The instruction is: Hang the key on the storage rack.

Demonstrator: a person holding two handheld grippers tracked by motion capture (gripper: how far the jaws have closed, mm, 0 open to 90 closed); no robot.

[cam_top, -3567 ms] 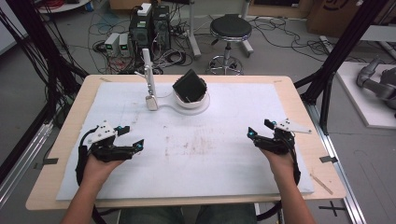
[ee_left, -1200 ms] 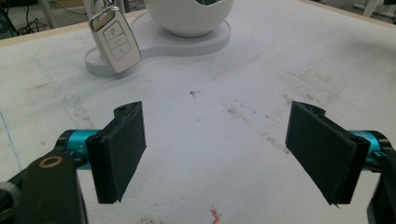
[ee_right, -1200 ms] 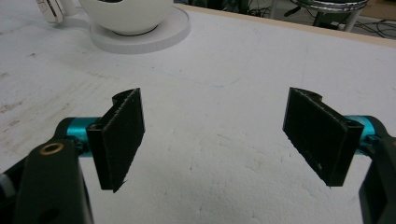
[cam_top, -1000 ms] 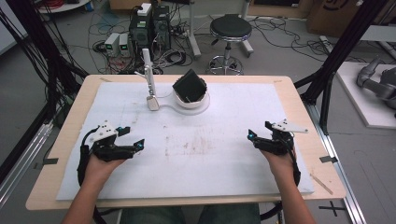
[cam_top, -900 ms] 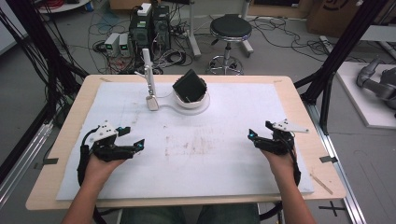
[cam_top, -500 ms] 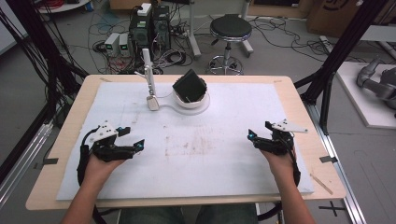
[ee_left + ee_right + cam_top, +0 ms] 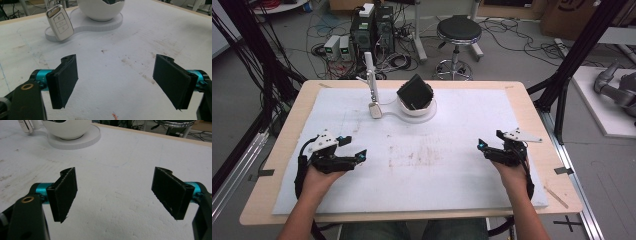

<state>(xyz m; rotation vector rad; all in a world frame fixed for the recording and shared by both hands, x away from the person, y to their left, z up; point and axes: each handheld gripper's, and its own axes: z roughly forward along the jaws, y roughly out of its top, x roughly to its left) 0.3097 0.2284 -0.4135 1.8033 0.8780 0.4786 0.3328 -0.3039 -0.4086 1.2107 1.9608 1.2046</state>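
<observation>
A white car key fob (image 7: 375,110) (image 7: 60,23) hangs from a thin white post (image 7: 371,75) at the back of the white mat (image 7: 437,165). Beside it a white bowl (image 7: 417,107) (image 7: 101,10) (image 7: 66,128) on a flat white base holds a tilted black block (image 7: 414,92). My left gripper (image 7: 354,147) (image 7: 115,62) rests at the mat's left front, jaws wide apart with nothing between them. Over at the right front, my right gripper (image 7: 489,141) (image 7: 115,173) is open and empty too. Both point toward the bowl from well short of it.
The mat has reddish-brown stains in its middle (image 7: 417,155). The wooden table edge (image 7: 412,216) runs along the front. Black frame posts (image 7: 577,50) stand at both sides. A stool (image 7: 458,30) and computer boxes (image 7: 372,25) sit on the floor behind.
</observation>
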